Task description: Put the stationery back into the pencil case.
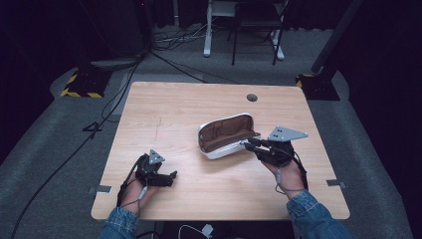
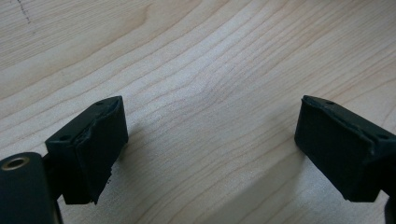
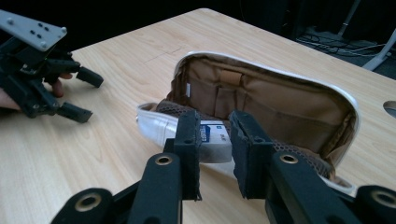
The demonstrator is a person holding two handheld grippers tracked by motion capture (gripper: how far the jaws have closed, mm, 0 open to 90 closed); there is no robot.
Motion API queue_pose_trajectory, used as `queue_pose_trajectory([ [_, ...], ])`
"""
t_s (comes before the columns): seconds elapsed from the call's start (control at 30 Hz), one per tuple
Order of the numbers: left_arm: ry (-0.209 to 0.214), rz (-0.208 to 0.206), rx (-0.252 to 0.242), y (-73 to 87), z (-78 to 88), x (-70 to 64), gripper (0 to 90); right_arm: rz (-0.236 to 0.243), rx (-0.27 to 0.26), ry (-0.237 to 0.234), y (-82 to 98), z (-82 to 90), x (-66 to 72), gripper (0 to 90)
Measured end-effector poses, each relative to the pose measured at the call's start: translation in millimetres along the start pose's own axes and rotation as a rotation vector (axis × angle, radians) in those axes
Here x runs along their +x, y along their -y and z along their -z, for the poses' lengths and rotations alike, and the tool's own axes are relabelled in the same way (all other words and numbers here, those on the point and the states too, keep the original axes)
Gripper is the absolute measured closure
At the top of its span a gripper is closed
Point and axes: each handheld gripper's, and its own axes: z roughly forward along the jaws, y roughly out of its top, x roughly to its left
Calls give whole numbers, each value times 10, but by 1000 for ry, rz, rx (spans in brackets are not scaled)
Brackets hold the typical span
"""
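White open pouch (image 1: 226,135) | right gripper (image 3: 215,140) pinching its small box (image 3: 214,140) | left gripper (image 2: 210,140) wide

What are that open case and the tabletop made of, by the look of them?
The case looks like white, smooth faux leather or plastic outside, judging by its even sheen, with a brown fabric lining stitched into pockets and brown mesh along the lower flap. The table shows pale wood grain with a matt finish; whether solid wood or laminate, I cannot tell.

Left gripper (image 2: 212,149) agape (right gripper (image 3: 215,154) pinching).
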Motion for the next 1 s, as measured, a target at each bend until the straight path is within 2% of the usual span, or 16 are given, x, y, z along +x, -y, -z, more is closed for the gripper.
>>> queue_pose_trajectory([
  [0.33, 0, 0, 0, 0, 0, 0, 99, -39, 20, 13, -137, -242, -139, 735],
  [0.4, 0, 0, 0, 0, 0, 0, 99, -48, 37, 20, -164, -339, -190, 735],
  [0.7, 1, -1, 0, 0, 0, 2, 99, -46, 92, 47, -250, -608, -290, 735],
  [1.0, 1, -3, -1, 0, 0, 3, 99, -57, 143, 60, -241, -819, -350, 735],
])
